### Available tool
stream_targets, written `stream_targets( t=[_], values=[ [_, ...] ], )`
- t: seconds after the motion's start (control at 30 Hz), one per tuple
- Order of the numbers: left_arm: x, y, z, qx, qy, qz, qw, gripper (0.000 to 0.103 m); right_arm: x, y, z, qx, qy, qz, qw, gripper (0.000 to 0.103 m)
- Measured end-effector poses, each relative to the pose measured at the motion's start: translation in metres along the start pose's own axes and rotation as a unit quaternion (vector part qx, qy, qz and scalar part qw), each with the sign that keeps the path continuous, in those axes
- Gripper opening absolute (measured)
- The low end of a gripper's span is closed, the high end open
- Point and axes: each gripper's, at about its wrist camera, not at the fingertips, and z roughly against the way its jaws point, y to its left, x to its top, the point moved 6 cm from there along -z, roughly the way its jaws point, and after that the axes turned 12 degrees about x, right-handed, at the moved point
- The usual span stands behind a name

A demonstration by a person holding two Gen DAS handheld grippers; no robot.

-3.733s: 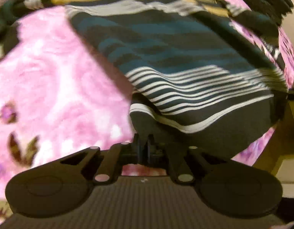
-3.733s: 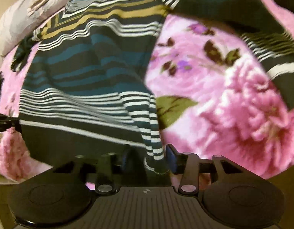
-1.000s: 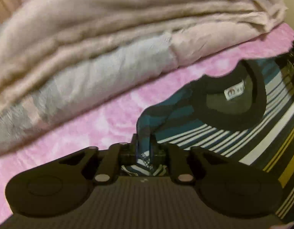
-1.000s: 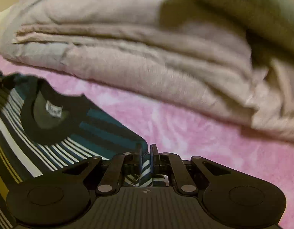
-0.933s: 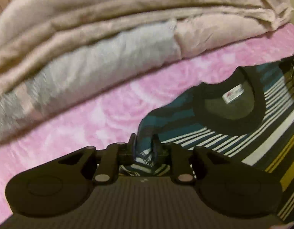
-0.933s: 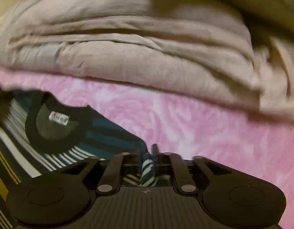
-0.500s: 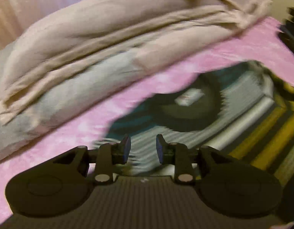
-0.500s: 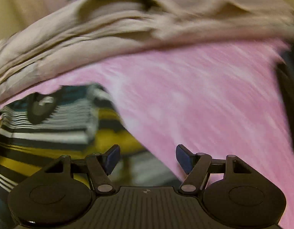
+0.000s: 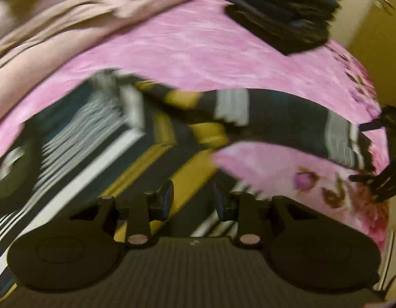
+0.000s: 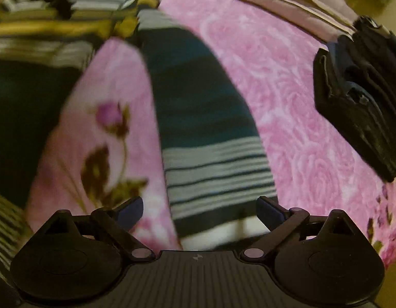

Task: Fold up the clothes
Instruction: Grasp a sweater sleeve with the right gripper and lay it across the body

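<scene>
From the left wrist we see the dark striped knit sweater with teal, white and mustard bands [image 9: 136, 138] lying on the pink floral bed cover [image 9: 198, 43], one sleeve [image 9: 274, 113] still stretched out sideways (blurred), so most folding is left. Our left hand-held gripper [image 9: 192, 200] hovers parted and empty above the body. From the right wrist, our right hand-held gripper [image 10: 199, 211] gapes wide, empty, with that sleeve's [image 10: 205, 128] cuff end between its fingers.

Black ribbed left gripper [image 9: 192, 200], silver pivot screws, blue-tinged pads.
</scene>
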Motion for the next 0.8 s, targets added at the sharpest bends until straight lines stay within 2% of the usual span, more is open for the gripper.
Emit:
stream_targets(
  t=[0.03, 0.07, 0.17, 0.2, 0.23, 0.27, 0.3, 0.33, 0.53, 0.63, 0.7, 0.73, 0.77, 0.8],
  values=[
    [0.004, -0.010, -0.004, -0.005, -0.001, -0.016, 0.9999, 0.028, -0.007, 0.002, -0.003, -0.001, 0.005, 0.007, 1.000, 0.079],
    [0.008, -0.020, -0.008, -0.011, -0.002, -0.031, 0.9995, 0.028, -0.014, 0.003, -0.006, -0.003, 0.009, 0.013, 1.000, 0.075],
    [0.021, -0.039, -0.026, -0.024, 0.002, -0.052, 0.9984, 0.029, -0.023, 0.006, -0.003, -0.003, -0.008, 0.019, 1.000, 0.073],
    [0.026, -0.043, -0.033, -0.025, 0.007, -0.060, 0.9979, 0.029, -0.025, 0.005, -0.002, 0.000, -0.013, 0.017, 1.000, 0.069],
    [0.031, -0.047, -0.040, -0.023, 0.012, -0.070, 0.9972, 0.029, -0.026, 0.002, -0.004, 0.011, -0.015, 0.002, 1.000, 0.050],
    [0.035, -0.049, -0.047, -0.018, 0.017, -0.080, 0.9965, 0.029, -0.026, -0.001, -0.004, 0.027, -0.015, -0.012, 0.999, 0.042],
    [0.039, -0.050, -0.052, -0.014, 0.020, -0.088, 0.9959, 0.029, -0.022, -0.005, -0.001, 0.031, -0.015, -0.016, 0.999, 0.020],
    [0.044, -0.049, -0.054, -0.012, 0.022, -0.092, 0.9955, 0.029, -0.019, -0.011, 0.004, 0.027, -0.017, -0.021, 0.999, 0.004],
    [0.091, -0.035, -0.054, -0.007, 0.003, -0.097, 0.9952, 0.029, 0.010, -0.084, 0.058, -0.009, -0.080, -0.098, 0.992, 0.004],
    [0.137, -0.019, -0.060, 0.007, -0.032, -0.091, 0.9953, 0.029, 0.038, -0.139, 0.072, -0.050, -0.120, -0.126, 0.984, 0.004],
    [0.169, -0.002, -0.058, 0.024, -0.061, -0.065, 0.9957, 0.029, 0.059, -0.171, 0.072, -0.073, -0.141, -0.142, 0.977, 0.004],
    [0.182, 0.007, -0.056, 0.031, -0.073, -0.050, 0.9956, 0.029, 0.069, -0.186, 0.072, -0.085, -0.151, -0.150, 0.973, 0.007],
    [0.189, 0.015, -0.053, 0.037, -0.080, -0.038, 0.9954, 0.029, 0.075, -0.194, 0.066, -0.101, -0.151, -0.150, 0.972, 0.017],
    [0.194, 0.023, -0.049, 0.043, -0.086, -0.026, 0.9950, 0.029, 0.081, -0.202, 0.060, -0.116, -0.152, -0.150, 0.970, 0.055]
  ],
)
